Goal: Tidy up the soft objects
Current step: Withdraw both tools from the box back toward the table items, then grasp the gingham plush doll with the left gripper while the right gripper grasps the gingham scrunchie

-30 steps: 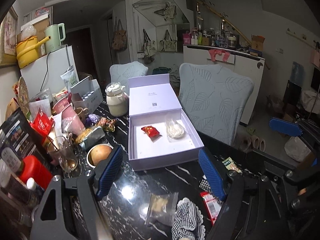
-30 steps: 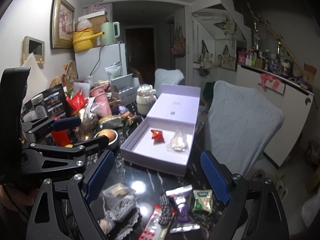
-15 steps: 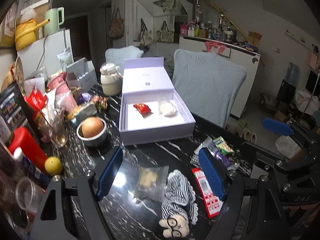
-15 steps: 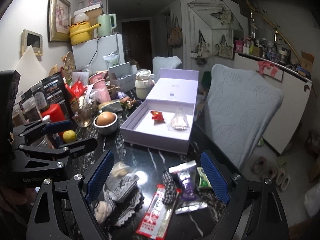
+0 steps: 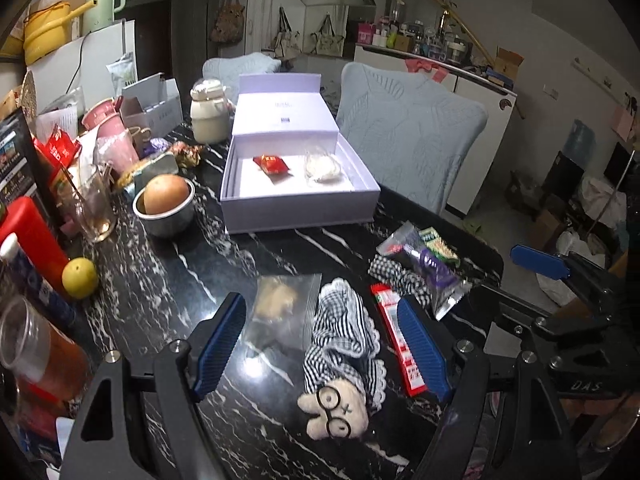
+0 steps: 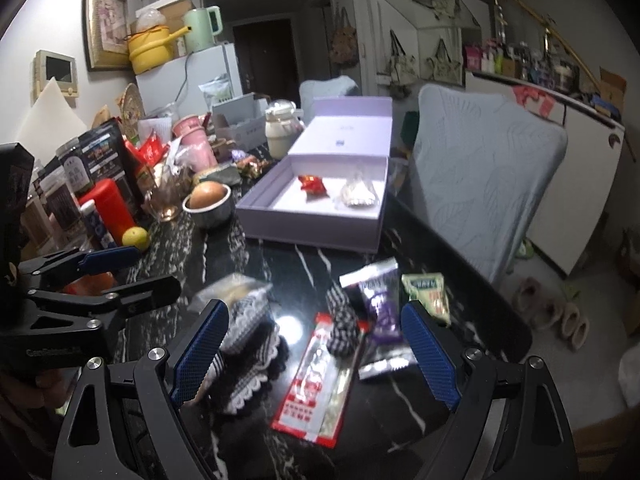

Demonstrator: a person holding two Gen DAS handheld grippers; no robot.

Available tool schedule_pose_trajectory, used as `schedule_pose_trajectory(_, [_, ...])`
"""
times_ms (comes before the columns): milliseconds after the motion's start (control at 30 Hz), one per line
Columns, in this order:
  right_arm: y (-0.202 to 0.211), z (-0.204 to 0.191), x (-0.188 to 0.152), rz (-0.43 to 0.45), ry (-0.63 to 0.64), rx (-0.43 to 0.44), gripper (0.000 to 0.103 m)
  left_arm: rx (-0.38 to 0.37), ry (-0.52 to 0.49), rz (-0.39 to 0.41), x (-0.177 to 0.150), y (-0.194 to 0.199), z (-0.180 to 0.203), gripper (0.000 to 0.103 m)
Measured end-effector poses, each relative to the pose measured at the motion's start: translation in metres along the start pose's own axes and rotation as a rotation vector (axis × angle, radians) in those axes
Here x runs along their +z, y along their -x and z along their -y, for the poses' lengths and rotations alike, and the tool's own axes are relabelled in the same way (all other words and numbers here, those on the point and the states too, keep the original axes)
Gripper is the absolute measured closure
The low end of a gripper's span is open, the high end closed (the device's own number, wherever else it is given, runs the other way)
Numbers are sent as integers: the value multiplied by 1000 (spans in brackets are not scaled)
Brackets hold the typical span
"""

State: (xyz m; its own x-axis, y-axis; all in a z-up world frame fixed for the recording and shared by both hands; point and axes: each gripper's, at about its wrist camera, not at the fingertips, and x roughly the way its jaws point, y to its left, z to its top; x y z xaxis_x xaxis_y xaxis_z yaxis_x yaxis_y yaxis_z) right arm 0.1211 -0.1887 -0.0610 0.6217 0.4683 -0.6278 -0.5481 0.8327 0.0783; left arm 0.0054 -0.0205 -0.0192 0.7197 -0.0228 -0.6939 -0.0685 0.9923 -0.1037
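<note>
An open lilac box (image 5: 300, 208) (image 6: 316, 236) sits mid-table, holding a red packet (image 5: 272, 165) and a clear bag of something white (image 5: 322, 168). In front lie a plush toy in a checked dress (image 5: 340, 356) (image 6: 248, 344), a clear zip bag (image 5: 280, 312), a long red packet (image 5: 394, 332) (image 6: 320, 376), a checked cloth (image 5: 388, 276), a purple packet (image 5: 434, 272) (image 6: 380, 308) and a green packet (image 5: 438, 242) (image 6: 426, 292). My left gripper (image 5: 320, 348) is open above the toy and the zip bag. My right gripper (image 6: 316, 356) is open above the red packet.
The table's left side is crowded: a metal bowl with a round fruit (image 5: 166, 204), a glass (image 5: 94, 208), a red bottle (image 5: 28, 240), a lemon (image 5: 80, 278), pink cups (image 5: 112, 136) and a cream jar (image 5: 208, 116). A pale blue chair (image 5: 412, 148) stands past the right edge.
Both grippers have drawn back towards the near edge of the table and stayed open. The toy and the packets have come into fuller view. Nothing on the table has moved.
</note>
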Motion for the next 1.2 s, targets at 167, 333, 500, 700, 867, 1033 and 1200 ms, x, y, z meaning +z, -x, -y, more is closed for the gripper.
schedule_pose_trajectory(167, [-7,6,-20,-37,-48,4,14,-21,-3,-24,-11,-9,2,25])
schedule_pose_trajectory(333, [-14,12,-39,-73,-82,-9,14,-45,-13,-54,-24,-20,8,25])
schedule_pose_trajectory(500, [-20,17,-54,-93,-120,-20,14,-52,-30,-86,-34,-35,14,25])
schedule_pose_trajectory(700, [-30,24,-64,-132,-114,-41,14,-47,-20,-125,-44,-55,15,25])
schedule_pose_trajectory(867, [-35,31,-67,-132,-123,-52,14,-34,-60,-153,-46,-72,23,25])
schedule_pose_trajectory(1033, [-38,36,-68,-137,-123,-62,14,-1,-67,-168,-47,-87,22,25])
schedule_pose_trajectory(1200, [-42,36,-68,-145,-96,-58,14,-13,-45,-221,-50,-104,19,25])
